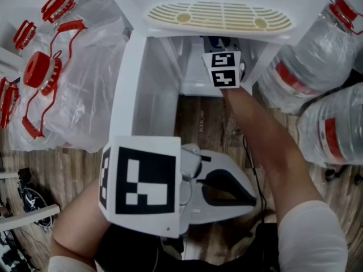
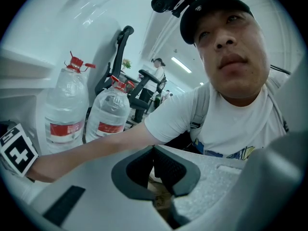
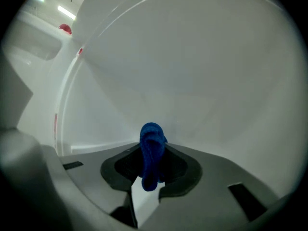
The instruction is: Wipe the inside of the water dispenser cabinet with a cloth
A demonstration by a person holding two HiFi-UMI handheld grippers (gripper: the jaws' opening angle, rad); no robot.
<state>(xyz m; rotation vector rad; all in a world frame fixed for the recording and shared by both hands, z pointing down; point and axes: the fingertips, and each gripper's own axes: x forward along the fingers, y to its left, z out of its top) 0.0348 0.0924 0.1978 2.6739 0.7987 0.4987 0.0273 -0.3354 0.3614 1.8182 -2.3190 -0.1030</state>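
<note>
Holds the right gripper (image 3: 153, 150) inside the water dispenser cabinet (image 1: 148, 84), arm stretched toward the far side, with its marker cube (image 1: 223, 68) at the cabinet mouth. Pinches a blue cloth (image 3: 151, 134) between its jaws, shut tight on the bunched fabric. Shows a rounded wad of cloth above the jaw tips and a short tail hanging below them. Points at a plain white inner wall (image 3: 192, 71) of the cabinet, close ahead. Cannot tell whether the cloth touches that wall.

Holds the left gripper (image 2: 154, 153) near the body, left of the right arm, above the wooden floor (image 1: 210, 126) and outside the cabinet. Brings its jaws fully together, pads meeting at the tips, with nothing between them.

Records around the cabinet:
- a beige slotted drip tray (image 1: 218, 16) jutting out above the cabinet opening, on the far side
- full water bottles (image 1: 309, 61) with red labels standing just right of the cabinet
- empty bottles (image 1: 74, 72) with red caps, wrapped in clear plastic bags, lying on the floor left of the cabinet
- a black cable (image 1: 250, 157) on the floor beside the right arm
</note>
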